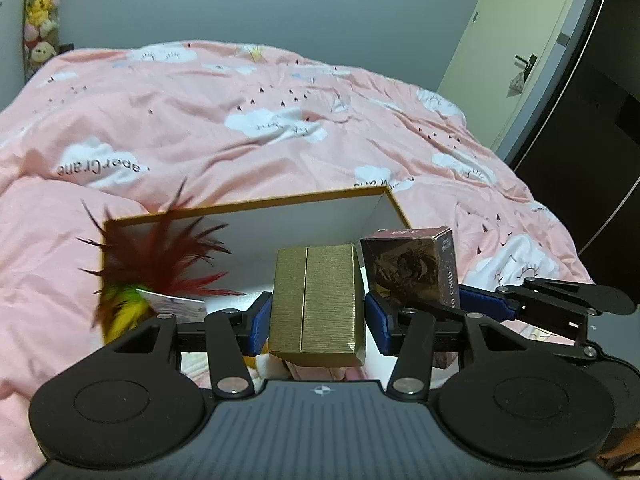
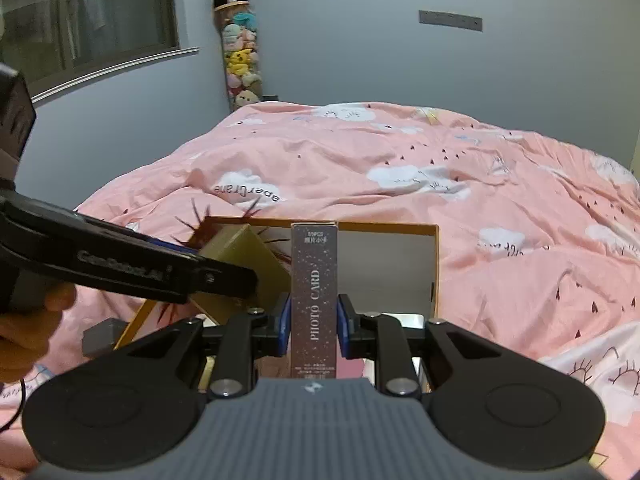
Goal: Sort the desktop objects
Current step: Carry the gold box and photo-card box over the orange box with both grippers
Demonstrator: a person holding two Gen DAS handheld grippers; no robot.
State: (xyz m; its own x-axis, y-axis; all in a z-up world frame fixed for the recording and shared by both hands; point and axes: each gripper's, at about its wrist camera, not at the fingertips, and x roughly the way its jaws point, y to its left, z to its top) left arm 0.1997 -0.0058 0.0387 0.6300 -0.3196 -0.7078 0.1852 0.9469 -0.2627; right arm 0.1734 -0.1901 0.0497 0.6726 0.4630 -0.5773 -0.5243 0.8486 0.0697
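Note:
My left gripper is shut on a gold box, held upright over an open storage box with an orange rim. My right gripper is shut on a dark photo card box, held upright over the same storage box. The photo card box also shows in the left wrist view, just right of the gold box. The gold box and the left gripper's arm appear at the left of the right wrist view. A red feather toy with a yellow-green body lies in the storage box's left part.
The storage box rests on a bed with a pink cloud-print duvet. A column of plush toys hangs in the wall corner. A door and a dark wardrobe stand to the right. A window is at far left.

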